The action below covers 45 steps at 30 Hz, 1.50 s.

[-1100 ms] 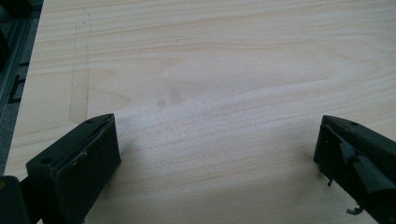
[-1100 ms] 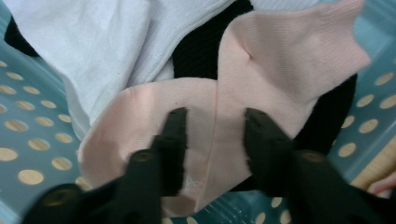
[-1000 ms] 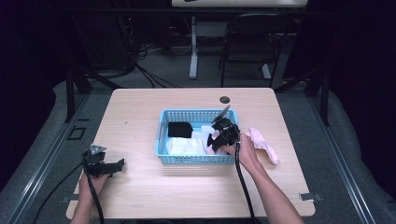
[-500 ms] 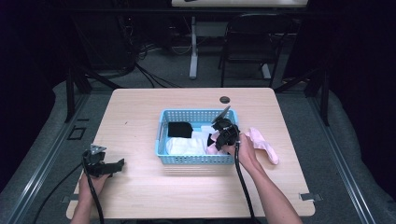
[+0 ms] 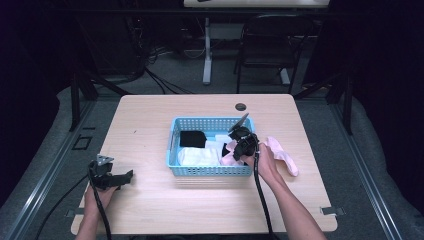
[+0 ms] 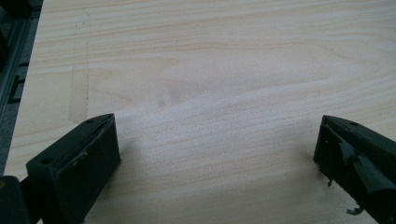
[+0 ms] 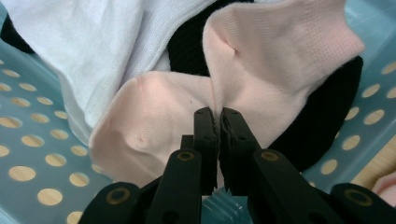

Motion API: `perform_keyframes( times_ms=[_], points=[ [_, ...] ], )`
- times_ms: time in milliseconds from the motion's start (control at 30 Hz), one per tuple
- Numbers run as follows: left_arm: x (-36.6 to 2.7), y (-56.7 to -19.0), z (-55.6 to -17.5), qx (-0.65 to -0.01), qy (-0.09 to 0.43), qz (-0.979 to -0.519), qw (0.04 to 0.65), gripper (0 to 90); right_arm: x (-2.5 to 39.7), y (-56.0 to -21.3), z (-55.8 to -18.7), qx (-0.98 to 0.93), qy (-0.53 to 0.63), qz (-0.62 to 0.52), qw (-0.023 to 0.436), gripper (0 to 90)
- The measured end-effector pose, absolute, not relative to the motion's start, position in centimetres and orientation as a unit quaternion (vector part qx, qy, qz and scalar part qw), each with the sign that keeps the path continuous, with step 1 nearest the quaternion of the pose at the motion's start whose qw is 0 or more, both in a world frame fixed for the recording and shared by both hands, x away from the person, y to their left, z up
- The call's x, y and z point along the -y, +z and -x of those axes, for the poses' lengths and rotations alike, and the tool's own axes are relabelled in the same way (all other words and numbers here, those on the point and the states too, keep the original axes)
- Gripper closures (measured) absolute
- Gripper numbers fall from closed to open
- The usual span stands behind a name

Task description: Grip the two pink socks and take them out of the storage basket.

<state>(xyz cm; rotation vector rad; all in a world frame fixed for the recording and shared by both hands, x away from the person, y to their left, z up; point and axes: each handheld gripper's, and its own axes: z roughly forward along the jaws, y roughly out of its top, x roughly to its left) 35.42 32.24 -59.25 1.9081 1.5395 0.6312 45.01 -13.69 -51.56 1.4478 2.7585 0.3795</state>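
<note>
Pale pink sock, soft knit, creased at its middle, pinched there; lies in blue basket, over black and white cloth.

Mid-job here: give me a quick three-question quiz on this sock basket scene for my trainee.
1. True or false: the right gripper is shut on the pink sock in the blue basket.
2. What lies between the open jaws of the left gripper? A) a white sock B) bare table C) the basket rim
3. Fill in: a second pink sock lies on the table to the ____ of the basket in the high view.

Key: 1 true; 2 B; 3 right.
</note>
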Motion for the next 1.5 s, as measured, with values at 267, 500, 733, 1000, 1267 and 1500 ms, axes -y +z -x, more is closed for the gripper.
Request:
perform_keyframes(
  times_ms=[267, 500, 733, 1000, 1267, 1500],
  points=[
    [-32.2, -59.3, -35.4, -0.58, 0.239, -0.719, 0.301, 0.2, 13.8, -50.9, -44.3, -0.872, 0.146, -0.467, 0.013, 86.0],
    [-32.2, -59.3, -35.4, -0.58, 0.239, -0.719, 0.301, 0.3, 14.0, -48.9, -44.1, -0.878, 0.153, -0.454, 0.018, 85.9],
    [-32.2, -59.3, -35.4, -0.58, 0.238, -0.719, 0.301, 0.2, 14.1, -47.6, -43.9, -0.878, 0.166, -0.45, 0.02, 85.9],
    [-32.2, -59.3, -35.4, -0.58, 0.238, -0.718, 0.3, 0.2, 14.2, -45.8, -43.5, -0.875, 0.183, -0.448, 0.028, 85.9],
    [-32.2, -59.3, -35.4, -0.58, 0.238, -0.719, 0.3, 0.3, 14.4, -44.2, -43.2, -0.881, 0.181, -0.435, 0.039, 85.8],
    [-32.2, -59.3, -35.4, -0.58, 0.238, -0.719, 0.3, 0.3, 14.7, -42.9, -42.9, -0.881, 0.195, -0.429, 0.047, 85.7]
  ],
)
